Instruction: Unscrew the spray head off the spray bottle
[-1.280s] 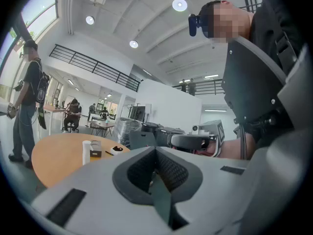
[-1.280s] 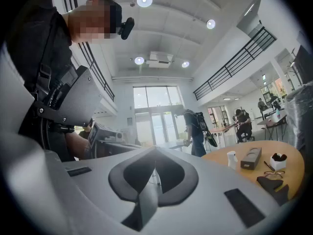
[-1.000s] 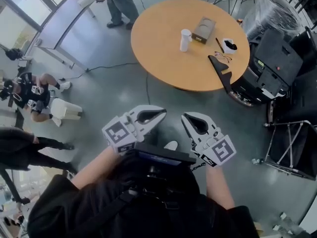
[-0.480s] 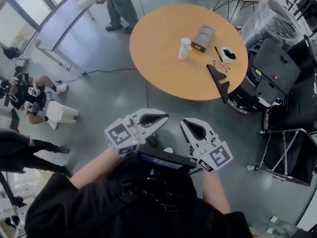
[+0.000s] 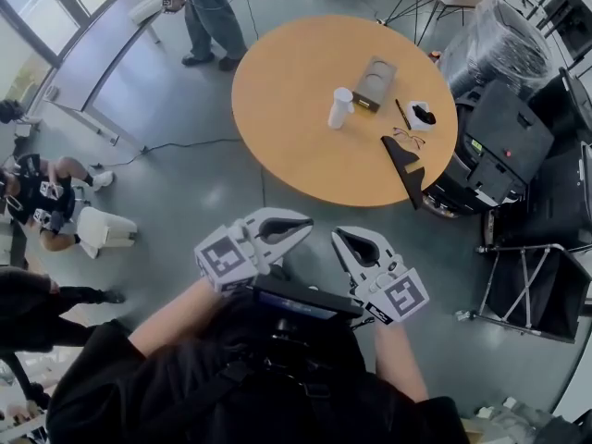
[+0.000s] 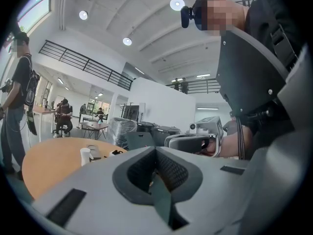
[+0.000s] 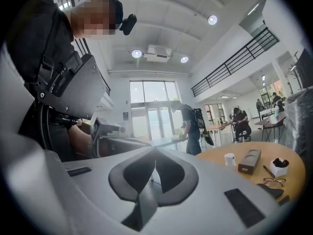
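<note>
A small white spray bottle [image 5: 340, 107] stands upright near the middle of a round wooden table [image 5: 287, 91]; it also shows in the left gripper view [image 6: 85, 156] and the right gripper view [image 7: 229, 159]. My left gripper [image 5: 307, 222] and right gripper [image 5: 337, 237] are held side by side close to my body, over the grey floor and well short of the table. Both are shut with nothing between the jaws, as the left gripper view [image 6: 156, 150] and the right gripper view [image 7: 155, 153] show.
On the table lie a brown box [image 5: 374, 81], a white holder [image 5: 421, 115], glasses [image 5: 407, 137] and a black object [image 5: 404, 169] at its near edge. Black cases [image 5: 504, 146] and a metal cart [image 5: 536, 285] stand at the right. A person [image 5: 208, 7] stands beyond the table, another sits at the left [image 5: 42, 202].
The table and bottle have come nearer in the head view as I walk toward them. Both grippers travel with me and stay shut and empty.
</note>
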The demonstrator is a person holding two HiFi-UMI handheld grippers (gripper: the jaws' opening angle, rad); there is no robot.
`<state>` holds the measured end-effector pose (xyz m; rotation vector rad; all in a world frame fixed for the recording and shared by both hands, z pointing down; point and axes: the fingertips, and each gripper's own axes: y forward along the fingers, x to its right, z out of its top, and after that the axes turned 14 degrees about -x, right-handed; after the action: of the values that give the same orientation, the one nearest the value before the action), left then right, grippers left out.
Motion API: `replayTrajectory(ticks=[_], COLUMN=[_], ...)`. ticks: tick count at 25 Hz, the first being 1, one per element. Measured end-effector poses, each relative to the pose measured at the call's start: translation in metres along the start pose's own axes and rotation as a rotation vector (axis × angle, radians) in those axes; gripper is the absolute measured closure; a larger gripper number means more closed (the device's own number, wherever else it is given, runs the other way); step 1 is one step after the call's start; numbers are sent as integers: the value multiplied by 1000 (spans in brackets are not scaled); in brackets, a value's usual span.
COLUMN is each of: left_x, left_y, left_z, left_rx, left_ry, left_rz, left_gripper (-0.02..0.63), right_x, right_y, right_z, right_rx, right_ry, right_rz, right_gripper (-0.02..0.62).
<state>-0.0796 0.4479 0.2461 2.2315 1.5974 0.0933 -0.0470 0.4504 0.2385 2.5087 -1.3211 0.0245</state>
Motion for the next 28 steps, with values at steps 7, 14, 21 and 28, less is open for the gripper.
replayTrajectory(ticks=[7,14,21,28], left_x=[-67,-126,-175,-202], left_y=[-9,-19,-26,-34], left_z=[9,15,16,22], left_rx=[12,15,13,19], left_ry=[14,18,37,60], left_rz=[-28,-69,-112,-138], left_gripper=[604,604,604,604], right_x=[26,55,77,87], right_y=[56,106,151,173], right_z=[15,34,45,57], right_rx=[-52,-41,-46,-45], right_ry=[6,8,31,29], right_rz=[-22,-66,-110,-153], right_gripper=[592,592,592,592])
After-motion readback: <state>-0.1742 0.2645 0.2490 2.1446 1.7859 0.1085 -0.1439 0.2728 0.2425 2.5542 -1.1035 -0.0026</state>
